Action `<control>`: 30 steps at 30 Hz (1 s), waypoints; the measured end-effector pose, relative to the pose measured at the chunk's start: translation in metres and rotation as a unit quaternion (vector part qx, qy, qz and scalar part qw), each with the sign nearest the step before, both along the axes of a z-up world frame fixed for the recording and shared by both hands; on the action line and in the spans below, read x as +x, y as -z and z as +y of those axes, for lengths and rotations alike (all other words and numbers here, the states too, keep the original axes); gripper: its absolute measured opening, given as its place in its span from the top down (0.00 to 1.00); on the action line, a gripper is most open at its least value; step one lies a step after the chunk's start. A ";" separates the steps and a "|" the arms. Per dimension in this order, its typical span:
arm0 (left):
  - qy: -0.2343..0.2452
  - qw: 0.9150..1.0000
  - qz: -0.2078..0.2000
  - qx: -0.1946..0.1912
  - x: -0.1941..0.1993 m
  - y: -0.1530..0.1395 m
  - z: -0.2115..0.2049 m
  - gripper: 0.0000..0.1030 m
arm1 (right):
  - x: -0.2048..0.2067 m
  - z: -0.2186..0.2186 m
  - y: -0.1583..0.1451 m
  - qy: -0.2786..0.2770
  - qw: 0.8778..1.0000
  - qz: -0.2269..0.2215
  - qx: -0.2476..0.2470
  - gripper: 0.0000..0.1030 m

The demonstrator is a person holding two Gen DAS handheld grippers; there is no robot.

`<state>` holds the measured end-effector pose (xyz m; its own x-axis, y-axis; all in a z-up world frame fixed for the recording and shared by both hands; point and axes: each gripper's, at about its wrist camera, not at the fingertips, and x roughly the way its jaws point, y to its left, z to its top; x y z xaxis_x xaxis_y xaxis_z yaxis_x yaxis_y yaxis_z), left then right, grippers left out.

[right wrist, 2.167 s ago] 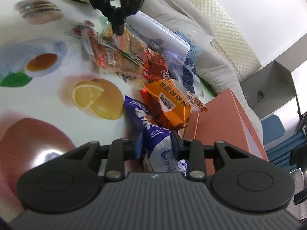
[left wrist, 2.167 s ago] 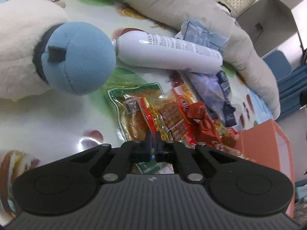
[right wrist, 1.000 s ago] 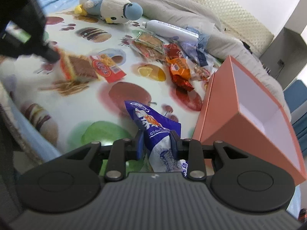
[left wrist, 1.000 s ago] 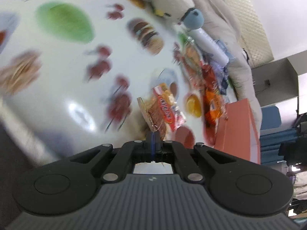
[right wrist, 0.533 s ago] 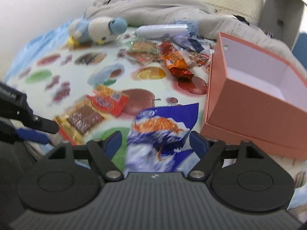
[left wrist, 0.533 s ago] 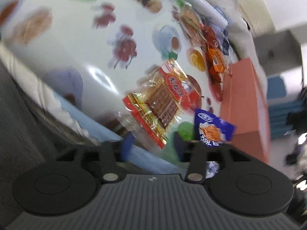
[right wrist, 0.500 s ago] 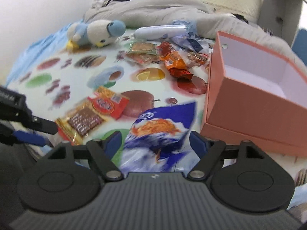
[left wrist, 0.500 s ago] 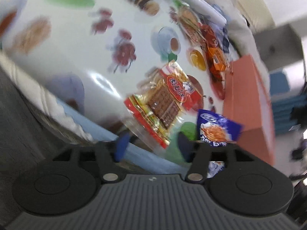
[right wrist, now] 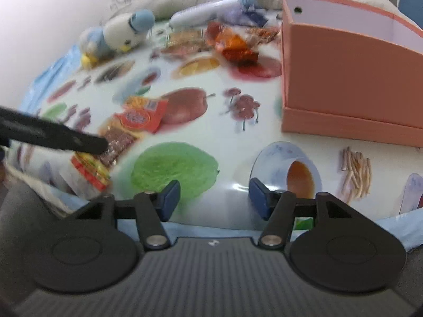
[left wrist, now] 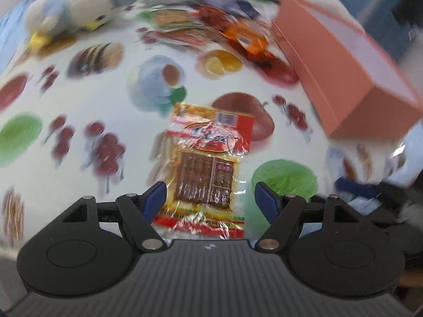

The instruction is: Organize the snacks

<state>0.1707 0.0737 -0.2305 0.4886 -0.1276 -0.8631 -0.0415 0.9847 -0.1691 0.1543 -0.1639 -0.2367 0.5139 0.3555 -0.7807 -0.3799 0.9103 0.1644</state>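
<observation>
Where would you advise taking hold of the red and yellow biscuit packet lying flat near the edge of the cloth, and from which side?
Probably by its near crimped end. The biscuit packet lies flat on the cloth, long axis pointing away from the left gripper, whose open jaws already straddle that end. Come from above at the near edge and pinch the thin clear seal, not the bulging middle.

On a cloth printed with fruit and fast food: one salmon-pink box, lid off; one plush penguin in blue and white; one white tube lying near the back. One red-and-yellow snack packet lies alone toward the front edge. Farther back sits a heap of snack packets, among them one orange packet; blur keeps the rest of that pile from being counted. Two black handheld grippers are in the scene, each with two blue-padded fingers.
</observation>
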 end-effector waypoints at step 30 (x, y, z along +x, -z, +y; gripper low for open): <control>-0.010 1.000 -0.014 0.020 0.011 0.017 -0.015 0.52 | 0.006 -0.062 -0.016 0.077 0.997 0.018 0.020 0.41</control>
